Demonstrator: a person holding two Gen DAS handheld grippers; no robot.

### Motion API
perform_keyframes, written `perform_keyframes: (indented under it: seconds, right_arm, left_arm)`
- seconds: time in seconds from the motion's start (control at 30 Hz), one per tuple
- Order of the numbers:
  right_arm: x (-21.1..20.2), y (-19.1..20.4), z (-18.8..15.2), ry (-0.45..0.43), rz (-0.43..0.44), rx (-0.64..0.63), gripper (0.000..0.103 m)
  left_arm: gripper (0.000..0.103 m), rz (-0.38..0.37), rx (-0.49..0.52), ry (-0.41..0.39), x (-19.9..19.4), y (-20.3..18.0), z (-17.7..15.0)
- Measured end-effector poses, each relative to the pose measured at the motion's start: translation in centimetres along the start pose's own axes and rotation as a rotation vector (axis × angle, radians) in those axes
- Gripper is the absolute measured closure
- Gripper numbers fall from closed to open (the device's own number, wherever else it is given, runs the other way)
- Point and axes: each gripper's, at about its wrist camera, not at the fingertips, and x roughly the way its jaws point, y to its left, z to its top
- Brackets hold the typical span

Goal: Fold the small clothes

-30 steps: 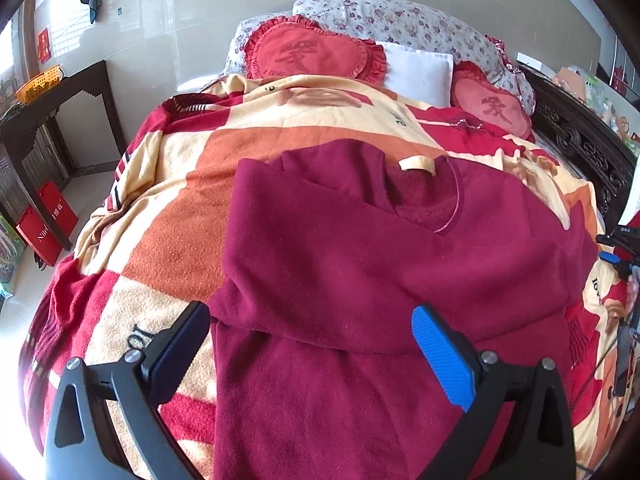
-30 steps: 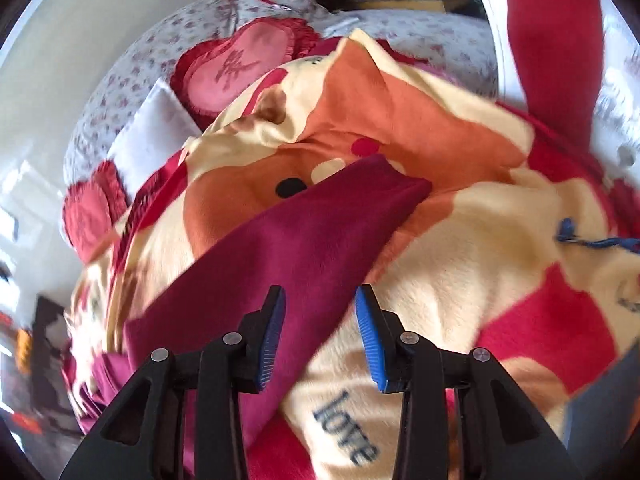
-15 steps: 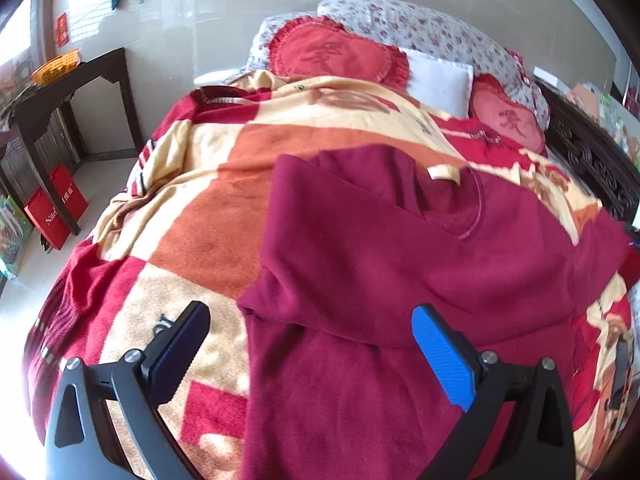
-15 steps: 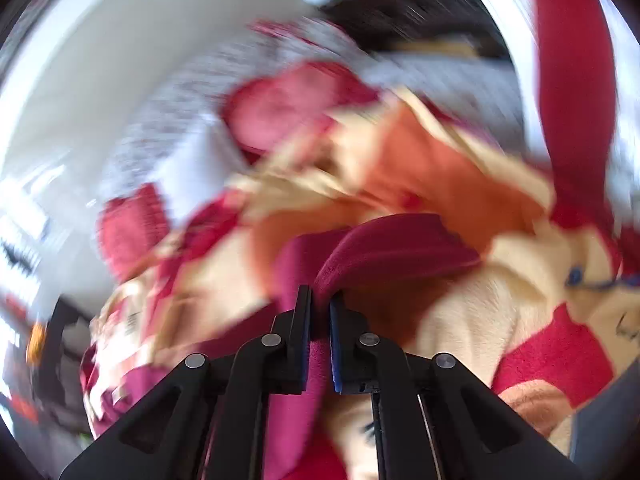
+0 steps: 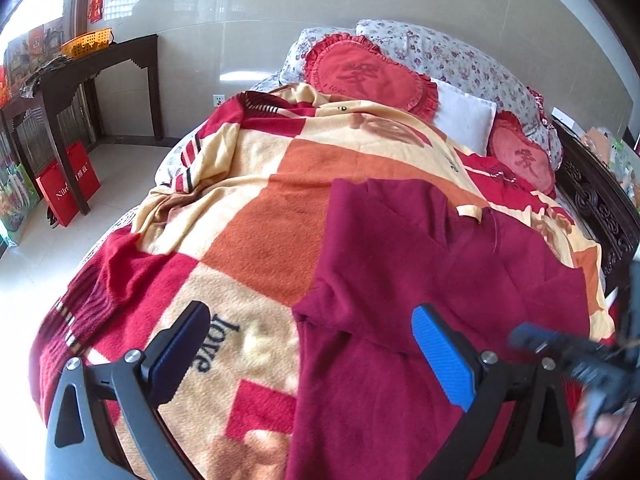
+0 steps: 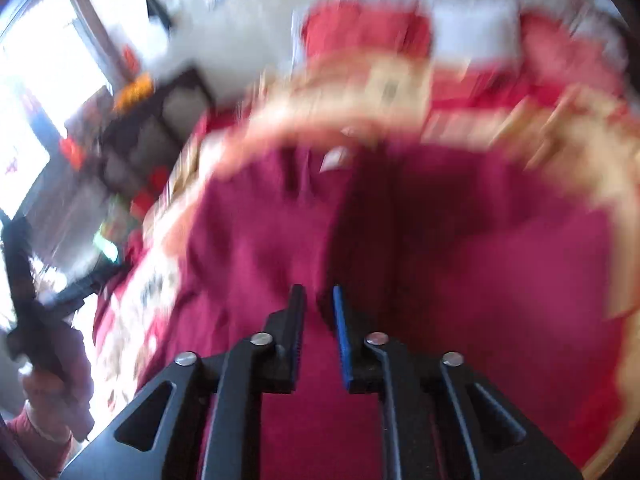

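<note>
A maroon sweater (image 5: 420,280) lies on the patterned blanket (image 5: 256,216) of a bed, its left sleeve folded across the chest, a cream neck label (image 5: 468,211) showing. My left gripper (image 5: 316,344) is open and empty, hovering over the sweater's left edge and the blanket. My right gripper (image 6: 318,304) hangs over the sweater (image 6: 460,248) in a blurred view, its jaws slightly parted with dark maroon cloth between them. It also shows blurred at the right edge of the left wrist view (image 5: 568,356).
Red heart cushions (image 5: 360,76) and a white pillow (image 5: 464,120) lie at the bed's head. A dark wooden side table (image 5: 80,72) with an orange basket stands at left, red bags (image 5: 68,184) under it. A carved dark bed frame (image 5: 600,208) runs along the right.
My right gripper shut on the sweater's right sleeve, swung it fast over the body and has parted slightly. My left gripper has drifted left and back, still open.
</note>
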Motion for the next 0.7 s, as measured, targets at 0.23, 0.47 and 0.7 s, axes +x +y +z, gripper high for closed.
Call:
perform_keyframes:
  seconds: [0.23,0.47,0.7]
  right_arm:
    - [-1.0,0.4,-1.8,0.004,-0.042,-0.032,0.090]
    - [-5.8,-2.9,-2.4,-0.056,-0.082,0.049,0.088]
    - [-8.6,-6.1,-4.0,-0.085,-0.097,0.131,0.087]
  left_arm:
    - [0.000,-0.067,0.021,0.003,1.1,-1.0,0.6]
    - [0.006,-0.108,0.161,0.078,6.1,-7.2,-0.1]
    - [0.081,-0.114,0.221,0.205,11.1,-11.1,-1.2]
